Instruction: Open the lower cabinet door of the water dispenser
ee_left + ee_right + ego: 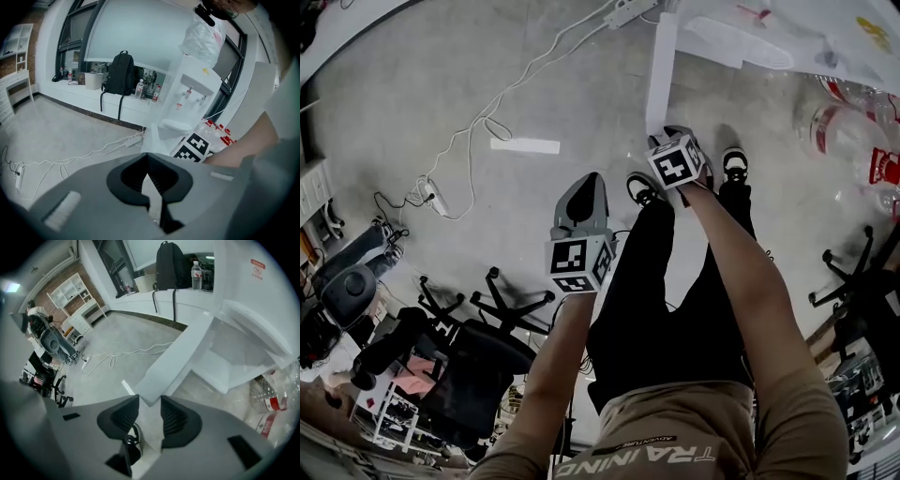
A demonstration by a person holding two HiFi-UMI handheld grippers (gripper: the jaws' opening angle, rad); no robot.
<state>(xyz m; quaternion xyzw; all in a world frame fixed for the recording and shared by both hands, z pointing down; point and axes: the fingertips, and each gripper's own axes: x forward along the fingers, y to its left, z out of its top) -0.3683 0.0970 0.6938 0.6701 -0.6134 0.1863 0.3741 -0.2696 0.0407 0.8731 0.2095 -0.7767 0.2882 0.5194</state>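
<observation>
Fig.: lower cabinet door point(180, 355) of water dispenser point(194, 84) stands swung wide, so task approx. done; only backing off seems left. Right gripper point(149, 399): jaws apart, door's free corner btw. the tips, contact unclear. Left gripper point(148, 155): jaws together, empty, clear of door.

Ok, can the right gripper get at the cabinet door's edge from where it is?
Likely yes: the right gripper has jaws apart, and the cabinet door has its free corner at their tips, nothing between.
</observation>
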